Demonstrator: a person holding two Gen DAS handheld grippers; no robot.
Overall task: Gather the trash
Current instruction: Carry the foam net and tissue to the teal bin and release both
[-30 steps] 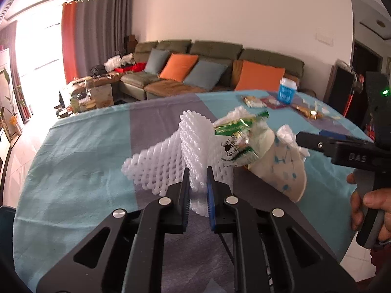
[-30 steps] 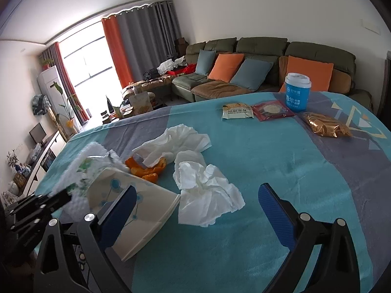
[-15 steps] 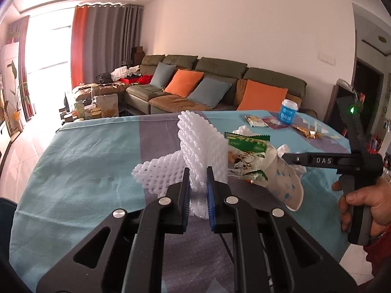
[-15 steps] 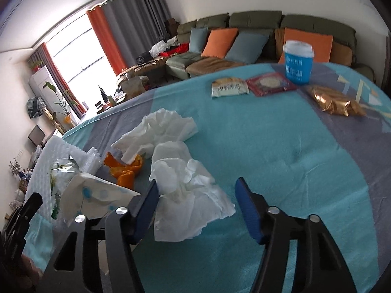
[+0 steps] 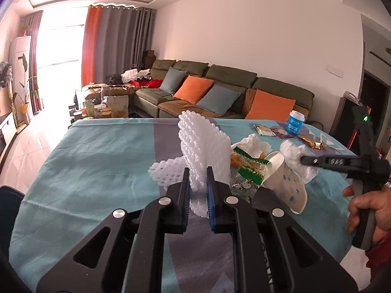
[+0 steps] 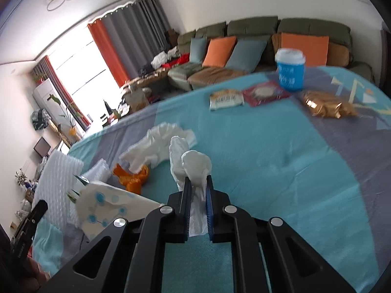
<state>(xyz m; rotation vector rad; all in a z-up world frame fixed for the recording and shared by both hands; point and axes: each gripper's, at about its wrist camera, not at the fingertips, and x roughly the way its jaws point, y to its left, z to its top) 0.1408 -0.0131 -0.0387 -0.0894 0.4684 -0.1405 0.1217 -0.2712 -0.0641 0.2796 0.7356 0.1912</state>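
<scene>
My left gripper (image 5: 198,178) is shut on a white foam fruit net (image 5: 205,146), which stands up between its pads. Beside the net lie a green snack wrapper (image 5: 246,166) and a tipped paper cup with blue dots (image 5: 286,183). The jaws of my right gripper (image 6: 198,183) are closing, and their pads press on a crumpled white tissue (image 6: 193,168) on the teal tablecloth. A second tissue (image 6: 158,144) and orange peel (image 6: 132,177) lie just left of it. In the right wrist view the cup (image 6: 107,207) and the net (image 6: 56,185) show at the lower left.
At the far side of the table (image 6: 268,146) stand a blue cup with a white lid (image 6: 290,72), a pale snack packet (image 6: 226,100), a red packet (image 6: 265,92) and a gold wrapper (image 6: 325,106). A green sofa with cushions (image 5: 220,90) sits beyond the table.
The right gripper's jaws went from wide open to closed on the white tissue. The left gripper kept its hold on the foam net and shifted slightly.
</scene>
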